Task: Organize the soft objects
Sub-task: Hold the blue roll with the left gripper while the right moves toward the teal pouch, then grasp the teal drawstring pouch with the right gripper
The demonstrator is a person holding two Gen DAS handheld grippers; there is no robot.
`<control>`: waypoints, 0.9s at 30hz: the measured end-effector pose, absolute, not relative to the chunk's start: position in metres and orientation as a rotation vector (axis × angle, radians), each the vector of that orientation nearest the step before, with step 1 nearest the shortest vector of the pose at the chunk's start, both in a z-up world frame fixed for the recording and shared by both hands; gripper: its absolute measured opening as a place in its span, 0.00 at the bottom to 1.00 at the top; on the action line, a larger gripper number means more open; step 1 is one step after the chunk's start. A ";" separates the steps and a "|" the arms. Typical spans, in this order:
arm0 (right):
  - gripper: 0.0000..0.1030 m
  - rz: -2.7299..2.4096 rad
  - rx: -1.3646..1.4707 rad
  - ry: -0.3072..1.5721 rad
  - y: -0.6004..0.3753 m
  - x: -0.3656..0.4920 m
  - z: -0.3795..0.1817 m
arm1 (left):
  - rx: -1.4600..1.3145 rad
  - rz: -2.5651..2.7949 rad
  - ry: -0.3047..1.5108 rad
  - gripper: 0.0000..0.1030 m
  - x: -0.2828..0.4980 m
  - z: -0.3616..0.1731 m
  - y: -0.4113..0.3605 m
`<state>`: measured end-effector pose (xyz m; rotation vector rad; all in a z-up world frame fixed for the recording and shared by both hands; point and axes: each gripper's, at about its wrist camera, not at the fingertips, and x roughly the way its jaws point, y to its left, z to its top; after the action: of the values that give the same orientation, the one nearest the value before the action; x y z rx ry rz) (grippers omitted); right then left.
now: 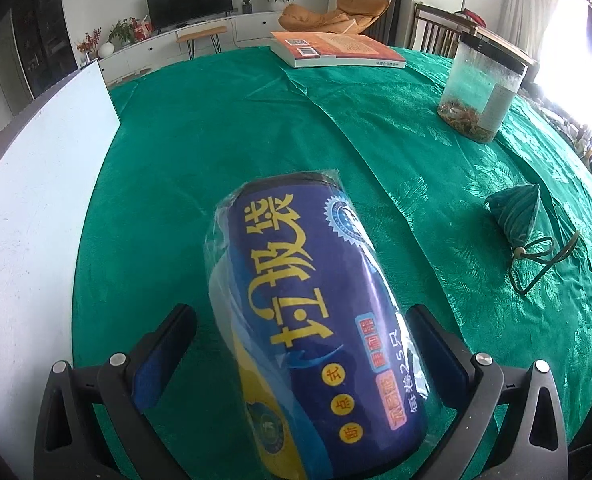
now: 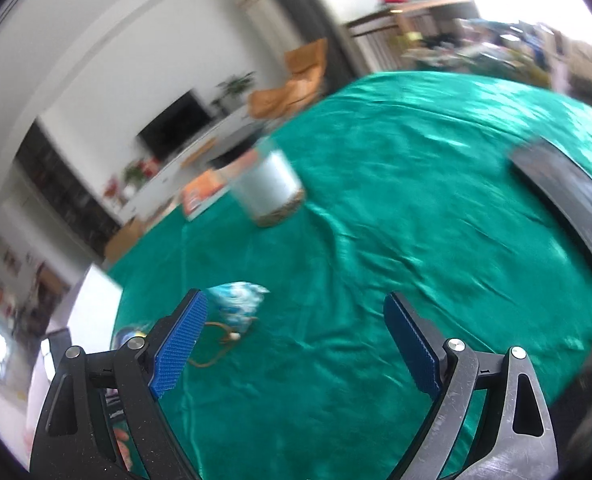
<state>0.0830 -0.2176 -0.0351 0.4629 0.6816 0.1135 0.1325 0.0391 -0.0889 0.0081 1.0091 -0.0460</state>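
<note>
Left gripper straddles bag roll; jar near.

Big yellow Chinese characters run down the blue plastic-wrapped roll of bags, reading 垃圾袋. Lower down sit yellow dots with 断, 点, 式, one character each. A pink tag carries small red print, too small to make out fully. Beside it runs pale lettering, 每卷25只. Round seals sit near the top and bottom, their text illegible. On the orange softcover book, there's a QR code and a barcode, but nothing readable. The right wrist view is blurred, with no legible text.
</note>
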 end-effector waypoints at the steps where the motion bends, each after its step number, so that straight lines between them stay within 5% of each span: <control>1: 0.89 0.167 0.418 0.706 -0.202 0.096 -0.032 | 0.017 -0.040 1.006 1.00 0.133 -0.087 0.039; 10: 0.89 0.184 -0.073 0.920 -0.076 0.173 -0.093 | 0.015 -0.032 1.011 1.00 0.138 -0.097 0.035; 27: 0.87 0.168 -0.043 0.985 -0.053 0.184 -0.069 | 0.012 -0.030 0.997 1.00 0.135 -0.098 0.035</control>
<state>0.1837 -0.0527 -0.0695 -0.0433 0.9849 0.1679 0.1350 0.0352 -0.0975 0.0122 0.9973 -0.0300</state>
